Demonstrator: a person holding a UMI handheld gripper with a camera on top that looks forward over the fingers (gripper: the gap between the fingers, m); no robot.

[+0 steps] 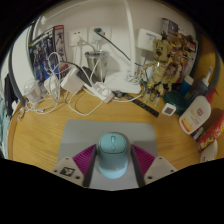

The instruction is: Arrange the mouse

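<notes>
A light blue computer mouse [111, 153] sits between my two fingers, its wheel end pointing away from me. My gripper [112, 166] is shut on the mouse, with the pink pads [85, 158] pressing on its left and right sides. A grey mouse mat [84, 133] lies flat on the wooden desk [45, 135], directly under and just beyond the mouse. I cannot tell whether the mouse touches the mat or is held just above it.
Beyond the mat lies a white power strip [97, 93] with tangled white cables and adapters [70, 82]. At the right stand an orange-and-white bottle [197, 112] and a cluttered pile of small items [165, 68]. A wall closes off the back.
</notes>
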